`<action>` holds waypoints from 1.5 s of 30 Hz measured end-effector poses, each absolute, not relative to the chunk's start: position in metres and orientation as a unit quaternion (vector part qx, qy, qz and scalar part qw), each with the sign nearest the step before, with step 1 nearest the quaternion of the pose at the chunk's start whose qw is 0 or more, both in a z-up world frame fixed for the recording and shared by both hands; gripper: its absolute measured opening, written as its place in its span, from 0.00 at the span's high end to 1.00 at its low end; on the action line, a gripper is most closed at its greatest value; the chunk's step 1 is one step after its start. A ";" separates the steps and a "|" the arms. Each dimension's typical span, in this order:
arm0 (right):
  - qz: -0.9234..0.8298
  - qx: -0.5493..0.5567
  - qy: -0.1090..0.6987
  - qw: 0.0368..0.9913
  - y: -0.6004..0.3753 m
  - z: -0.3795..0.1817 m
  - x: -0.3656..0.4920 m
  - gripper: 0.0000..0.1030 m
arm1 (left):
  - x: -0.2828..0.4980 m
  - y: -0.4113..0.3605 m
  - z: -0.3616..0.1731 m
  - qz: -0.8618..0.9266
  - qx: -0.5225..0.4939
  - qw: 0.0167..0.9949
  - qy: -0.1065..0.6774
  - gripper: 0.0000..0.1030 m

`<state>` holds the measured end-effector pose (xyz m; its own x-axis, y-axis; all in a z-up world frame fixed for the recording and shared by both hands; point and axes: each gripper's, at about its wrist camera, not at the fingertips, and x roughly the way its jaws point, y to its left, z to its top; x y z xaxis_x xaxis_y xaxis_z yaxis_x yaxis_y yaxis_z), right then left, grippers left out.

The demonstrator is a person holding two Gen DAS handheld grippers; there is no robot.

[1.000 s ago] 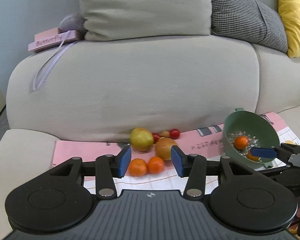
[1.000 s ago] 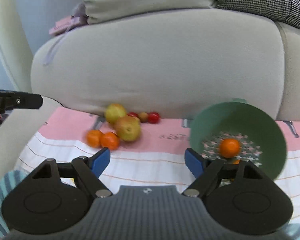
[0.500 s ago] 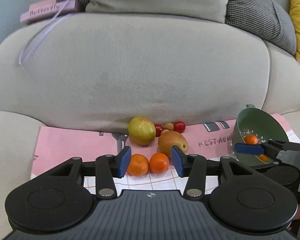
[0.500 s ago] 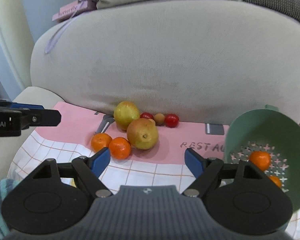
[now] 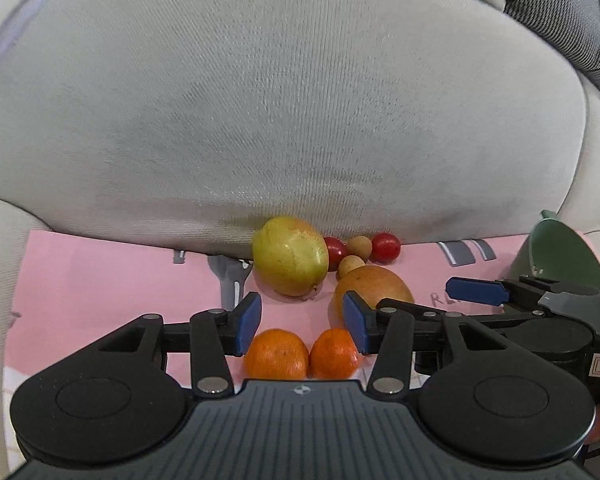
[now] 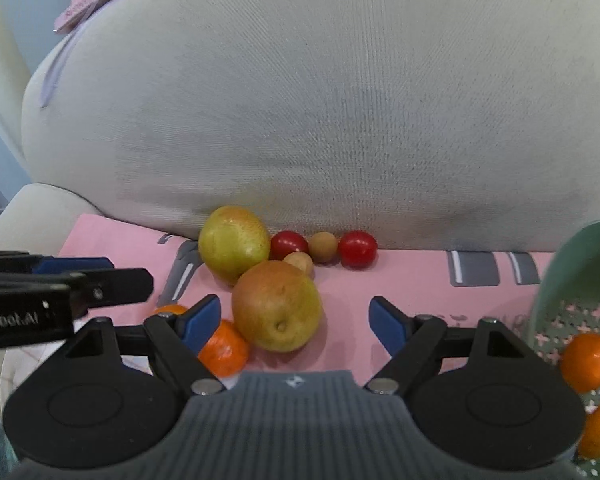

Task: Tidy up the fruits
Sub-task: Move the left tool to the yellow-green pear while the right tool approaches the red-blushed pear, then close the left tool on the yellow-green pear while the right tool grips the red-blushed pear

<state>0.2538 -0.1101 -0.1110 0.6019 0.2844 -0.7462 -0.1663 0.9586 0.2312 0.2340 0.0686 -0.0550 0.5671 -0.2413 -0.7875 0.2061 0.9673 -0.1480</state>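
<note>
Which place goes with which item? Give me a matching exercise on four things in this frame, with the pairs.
Things:
1. yellow-green pear
2. two loose mandarins
3. green colander
4. brown-orange pear

Places:
A. holds two mandarins, at the right edge
B. against the sofa back, left of the cherry tomatoes
C. just ahead of the left gripper, side by side
D. ahead of the right gripper, nearer its left finger

Pairs: 1-B, 2-C, 3-A, 4-D
</note>
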 end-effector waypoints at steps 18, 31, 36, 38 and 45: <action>0.159 0.128 0.467 0.861 -0.107 -0.141 0.284 0.32 | 0.281 0.078 -0.087 -0.122 -0.070 0.869 0.475 0.34; 0.165 0.132 0.477 0.853 -0.117 -0.139 0.285 0.40 | 0.306 0.065 -0.110 -0.126 -0.080 0.858 0.491 0.28; 0.147 0.119 0.477 0.858 -0.129 -0.134 0.278 0.40 | 0.313 0.060 -0.118 -0.120 -0.089 0.857 0.494 0.25; 0.142 0.117 0.481 0.857 -0.132 -0.137 0.279 0.40 | 0.315 0.058 -0.121 -0.118 -0.091 0.857 0.493 0.23; 0.143 0.121 0.481 0.857 -0.135 -0.141 0.281 0.40 | 0.319 0.049 -0.133 -0.115 -0.096 0.860 0.488 0.23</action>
<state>0.2813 -0.1348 -0.1415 0.4969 0.3609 -0.7892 -0.1283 0.9300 0.3445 0.3192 0.0493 -0.1326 0.4977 -0.2913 -0.8170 0.1043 0.9552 -0.2770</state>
